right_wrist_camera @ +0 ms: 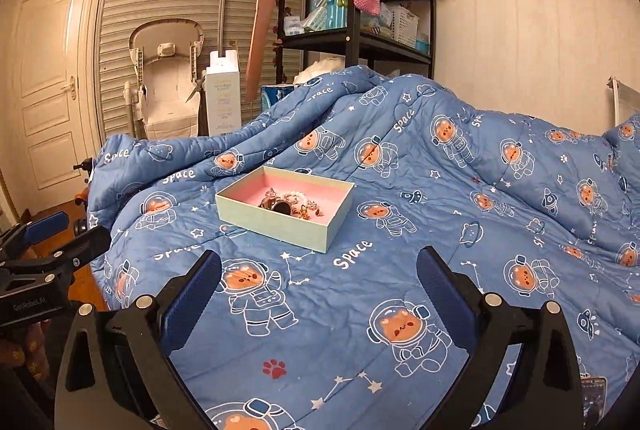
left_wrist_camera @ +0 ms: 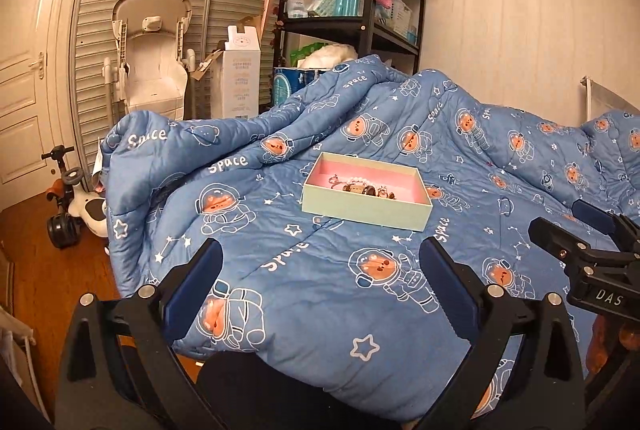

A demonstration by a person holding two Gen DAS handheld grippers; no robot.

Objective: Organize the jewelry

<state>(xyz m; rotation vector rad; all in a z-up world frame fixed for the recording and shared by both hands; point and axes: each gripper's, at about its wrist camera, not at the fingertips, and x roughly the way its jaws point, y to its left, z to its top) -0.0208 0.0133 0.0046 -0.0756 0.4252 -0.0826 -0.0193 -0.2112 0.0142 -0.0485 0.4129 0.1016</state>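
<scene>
Nearest the lens, you are holding the left gripper (left_wrist_camera: 320, 266) with its blue-padded fingers spread wide apart and nothing between them, low in the frame over the space-bear quilt (left_wrist_camera: 280, 290). You are keeping the right gripper (right_wrist_camera: 320, 270) the same way, jaws apart and empty, at the bottom of its own view. Held this open and this far back, both tools look to be readied for an approach rather than a grasp.

The quilt is filling most of both views, rumpled into folds toward the upper centre, so it is giving a soft, uneven bed for anything set on it.

The pale green box (left_wrist_camera: 362, 208) with a pink lining is sitting on a flatter patch in the middle of each frame, well apart from both grippers, probably put there so either hand can reach it.

Inside it, the jewelry (right_wrist_camera: 294, 204) is lying in one tangled heap toward the near right corner: a pearl bracelet (right_wrist_camera: 298, 195), a dark ring-like piece and small gold bits, too small to separate.
</scene>
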